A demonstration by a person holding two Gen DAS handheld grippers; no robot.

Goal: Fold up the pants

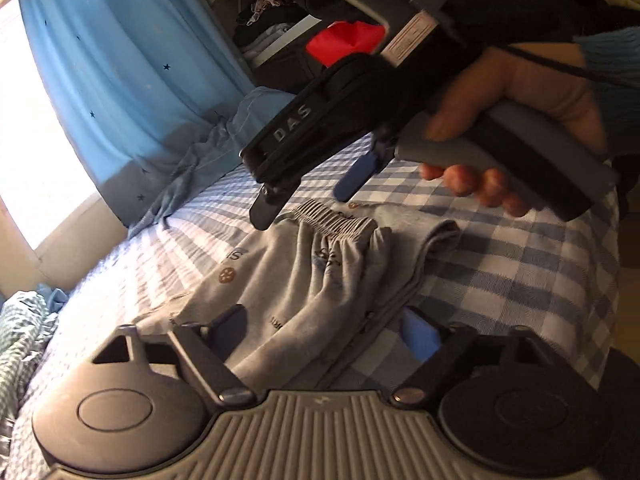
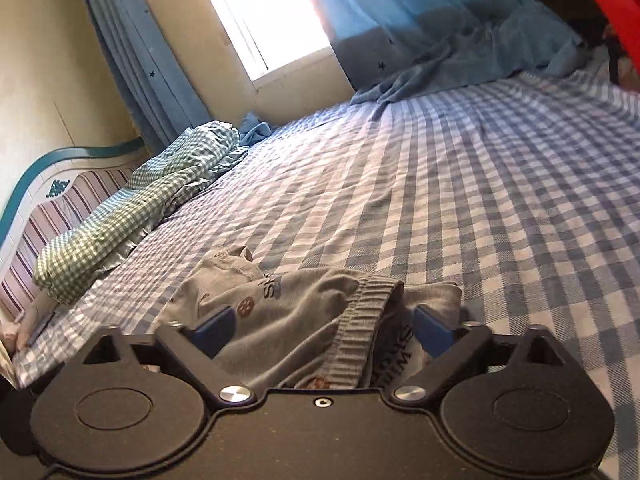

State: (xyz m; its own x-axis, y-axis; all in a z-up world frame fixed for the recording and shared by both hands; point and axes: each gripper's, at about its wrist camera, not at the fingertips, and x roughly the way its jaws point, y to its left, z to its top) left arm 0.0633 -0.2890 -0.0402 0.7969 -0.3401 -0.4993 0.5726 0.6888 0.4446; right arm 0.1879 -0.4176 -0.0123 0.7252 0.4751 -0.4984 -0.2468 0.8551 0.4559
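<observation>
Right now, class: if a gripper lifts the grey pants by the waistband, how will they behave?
The grey pants lie rumpled in soft folds on the checked bedsheet, so they would probably droop limply. The ribbed waistband looks thicker and may grip best. The thin knit looks light and unlikely to slide.

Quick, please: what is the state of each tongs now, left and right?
Left tongs: open, around the grey pants, not clamped.
Right tongs: open, over the pants' waistband, holding nothing.
</observation>
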